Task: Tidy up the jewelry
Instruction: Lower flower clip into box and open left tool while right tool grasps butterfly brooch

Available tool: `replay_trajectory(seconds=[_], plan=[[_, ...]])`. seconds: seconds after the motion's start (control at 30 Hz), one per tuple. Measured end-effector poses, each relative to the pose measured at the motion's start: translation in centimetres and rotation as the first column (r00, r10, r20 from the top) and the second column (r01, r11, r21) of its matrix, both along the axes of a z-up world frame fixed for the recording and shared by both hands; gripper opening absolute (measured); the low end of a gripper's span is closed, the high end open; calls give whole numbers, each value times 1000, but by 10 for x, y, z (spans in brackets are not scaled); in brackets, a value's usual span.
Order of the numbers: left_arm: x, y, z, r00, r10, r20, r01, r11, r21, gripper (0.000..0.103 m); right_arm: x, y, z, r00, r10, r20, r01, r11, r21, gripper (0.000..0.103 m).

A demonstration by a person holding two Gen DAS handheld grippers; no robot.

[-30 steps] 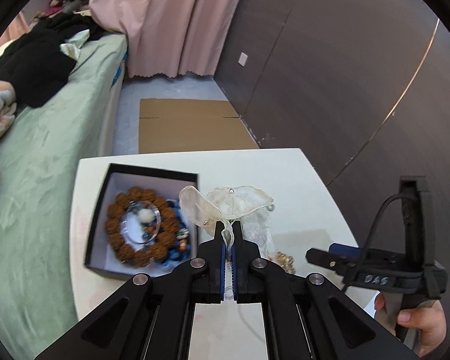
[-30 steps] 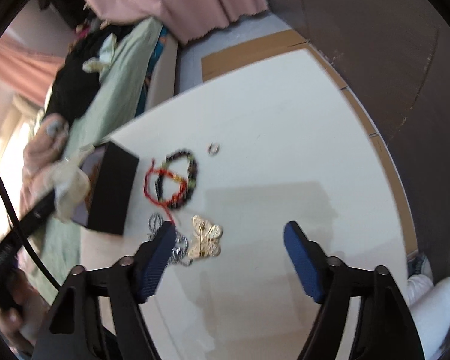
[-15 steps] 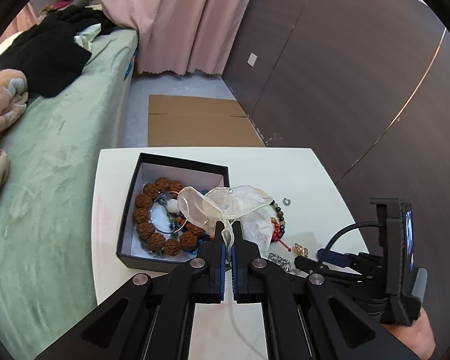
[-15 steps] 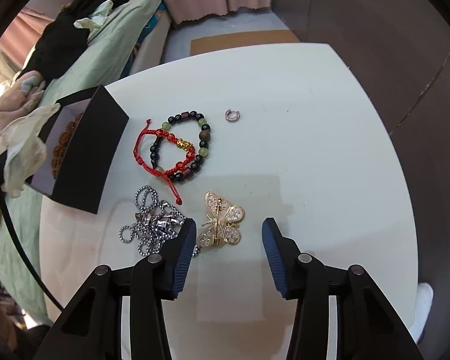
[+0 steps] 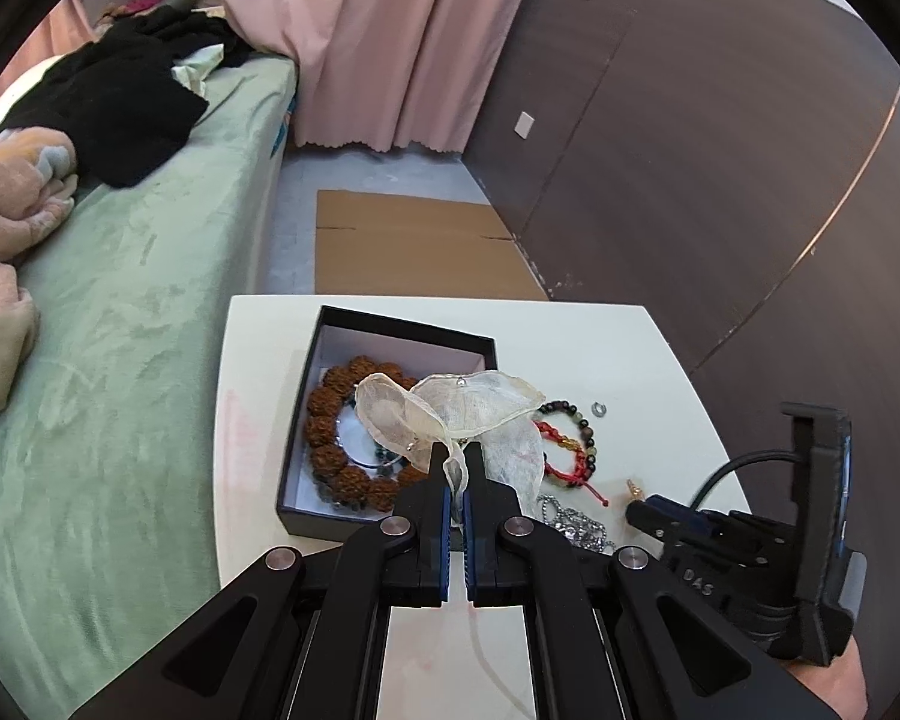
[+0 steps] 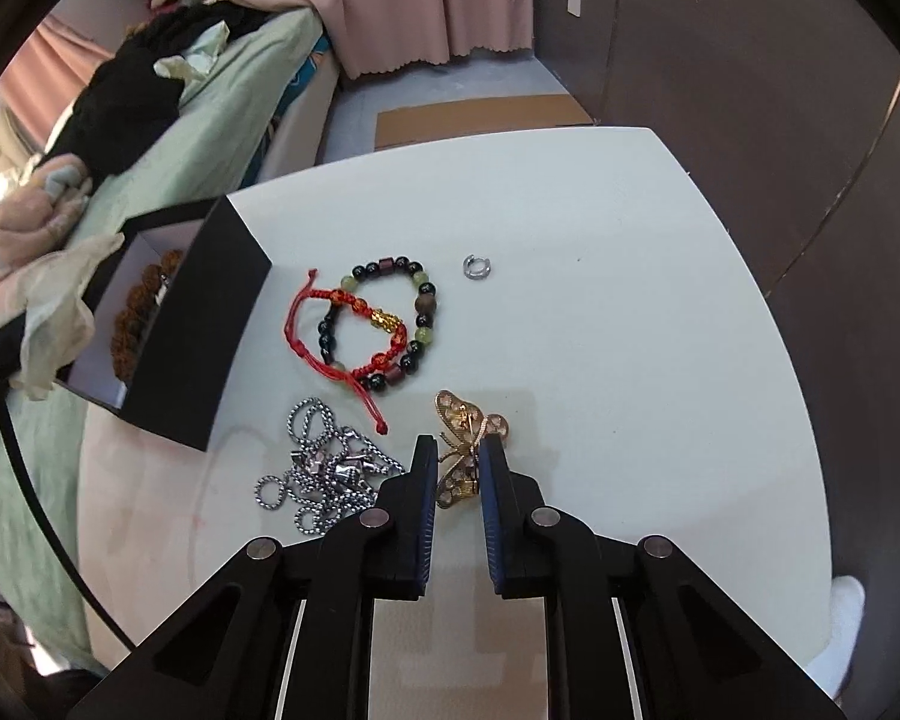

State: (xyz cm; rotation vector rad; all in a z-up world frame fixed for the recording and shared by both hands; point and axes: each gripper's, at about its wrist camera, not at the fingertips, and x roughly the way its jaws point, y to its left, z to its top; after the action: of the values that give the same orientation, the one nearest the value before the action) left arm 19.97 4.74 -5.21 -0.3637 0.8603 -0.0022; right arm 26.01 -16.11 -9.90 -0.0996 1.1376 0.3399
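My left gripper (image 5: 456,461) is shut on a sheer cream organza pouch (image 5: 450,408), held above the open black box (image 5: 390,324), which holds a brown bead bracelet (image 5: 336,414). My right gripper (image 6: 459,450) is closed down around a gold butterfly brooch (image 6: 465,447) lying on the white table (image 6: 630,312), with its jaws at the brooch's sides. A dark bead bracelet (image 6: 423,306), a red cord bracelet (image 6: 324,330), a silver chain (image 6: 324,474) and a small silver ring (image 6: 476,266) lie on the table by the box (image 6: 192,324).
A green bed (image 5: 120,324) with clothes runs along the table's left side. A dark wall (image 5: 720,180) stands to the right. Flat cardboard (image 5: 408,240) lies on the floor beyond the table.
My right gripper has moved down to the butterfly brooch and its jaws have narrowed from wide open to the brooch's sides. My left gripper has drawn back, still holding the pouch.
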Motion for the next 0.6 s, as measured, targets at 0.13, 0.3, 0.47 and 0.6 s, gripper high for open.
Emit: replay_trajectory(seconds=[0.13,0.3,0.47,0.6], plan=[[0,4,0,1000,11,0,-11,1000,-4,3,3,0,8,1000,-3,9,2,998,58,15],[2,6,-2,1000,22,-9,-22,1000,-2,3,6,-3,20,1000,-3,-1,3,982,190,15],[4,12,-2,999,40,-3,-40,998,-57,4,9,0,32,1000,18,3,-18,950,312,15],[5,20,1,999,49,4,-48,992,-113,45,13,11,33,999,38,-11,-31,926,377,15]])
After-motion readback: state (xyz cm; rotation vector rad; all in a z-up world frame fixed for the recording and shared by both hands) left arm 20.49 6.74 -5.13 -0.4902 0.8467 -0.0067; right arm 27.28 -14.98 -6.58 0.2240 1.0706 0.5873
